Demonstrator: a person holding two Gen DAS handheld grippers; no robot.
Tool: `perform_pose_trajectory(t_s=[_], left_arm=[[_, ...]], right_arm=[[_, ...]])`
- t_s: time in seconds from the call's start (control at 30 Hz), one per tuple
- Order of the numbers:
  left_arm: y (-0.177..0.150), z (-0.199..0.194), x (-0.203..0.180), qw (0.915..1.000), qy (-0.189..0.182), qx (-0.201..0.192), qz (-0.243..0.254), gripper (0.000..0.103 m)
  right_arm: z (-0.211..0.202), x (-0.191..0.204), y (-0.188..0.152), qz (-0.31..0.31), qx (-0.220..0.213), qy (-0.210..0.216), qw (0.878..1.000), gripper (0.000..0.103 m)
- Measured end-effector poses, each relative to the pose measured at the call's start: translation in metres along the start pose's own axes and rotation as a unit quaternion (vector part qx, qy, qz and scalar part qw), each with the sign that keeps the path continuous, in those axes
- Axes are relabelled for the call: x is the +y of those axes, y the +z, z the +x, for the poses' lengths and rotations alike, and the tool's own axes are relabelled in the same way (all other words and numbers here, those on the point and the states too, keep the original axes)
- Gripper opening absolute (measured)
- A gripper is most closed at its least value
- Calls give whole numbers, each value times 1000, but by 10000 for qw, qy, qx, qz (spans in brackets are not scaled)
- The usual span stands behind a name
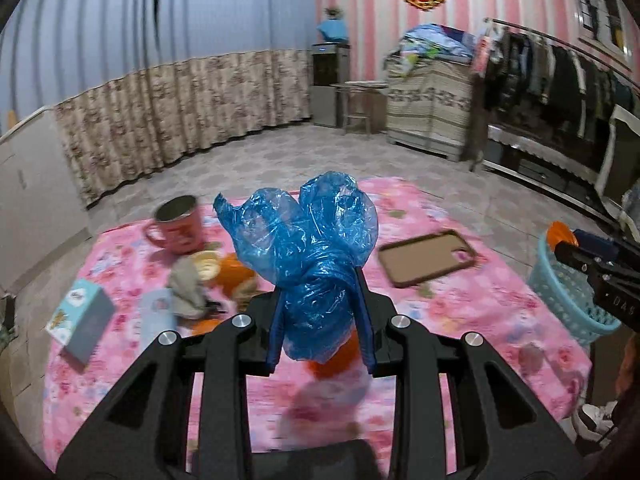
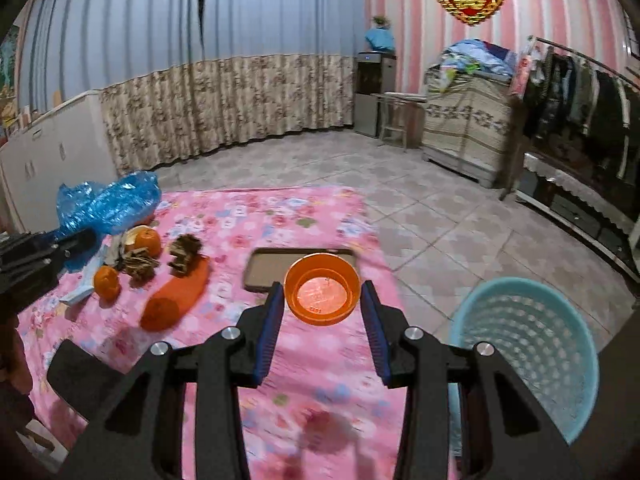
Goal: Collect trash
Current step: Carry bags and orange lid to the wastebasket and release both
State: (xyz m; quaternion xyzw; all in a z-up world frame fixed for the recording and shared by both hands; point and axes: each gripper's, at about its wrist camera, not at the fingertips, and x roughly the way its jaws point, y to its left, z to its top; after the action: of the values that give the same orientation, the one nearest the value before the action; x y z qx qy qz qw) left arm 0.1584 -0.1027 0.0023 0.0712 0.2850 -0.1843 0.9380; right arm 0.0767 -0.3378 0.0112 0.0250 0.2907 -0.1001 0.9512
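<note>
My biggest worry is the blue plastic bag (image 1: pixel 304 248): I pinch only its twisted neck in my left gripper (image 1: pixel 322 312), and the loose, slippery film billows above the jaws, so a quick swing could let it slide out or snag on the pink mug (image 1: pixel 176 224) or the scraps below. The orange bowl (image 2: pixel 322 288) sits between the jaws of my right gripper (image 2: pixel 322 306), both pads against its rim as far as I can judge; its round, smooth wall gives little purchase, and a tilt could make it pop free and drop beside the blue wastebasket (image 2: pixel 528 344) and not in it. The basket stands on the floor just past the right edge of the desk (image 2: pixel 256 220), light and easy to tip if I knock its rim. Both jaws stand partly closed, the left clenched on the bag, the right seemingly grasping the bowl. More rubbish remains on the pink cloth: orange peel (image 2: pixel 176 296), a small orange (image 2: pixel 107 282), dried brown scraps (image 2: pixel 184 254).
</note>
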Motion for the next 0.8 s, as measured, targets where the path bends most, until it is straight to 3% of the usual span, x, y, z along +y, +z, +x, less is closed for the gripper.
perform_pose_trajectory(t_s=[0.5,0.8], left_arm=[[0,27,-100,9958,-861,149,289,29],[6,41,-177,9860,-1512,145,686,29]], right_arm=[[-18,-92,-33,679,78,-894,9936,40],[-27,-142,-48,1238,53,-1396,9824,40]])
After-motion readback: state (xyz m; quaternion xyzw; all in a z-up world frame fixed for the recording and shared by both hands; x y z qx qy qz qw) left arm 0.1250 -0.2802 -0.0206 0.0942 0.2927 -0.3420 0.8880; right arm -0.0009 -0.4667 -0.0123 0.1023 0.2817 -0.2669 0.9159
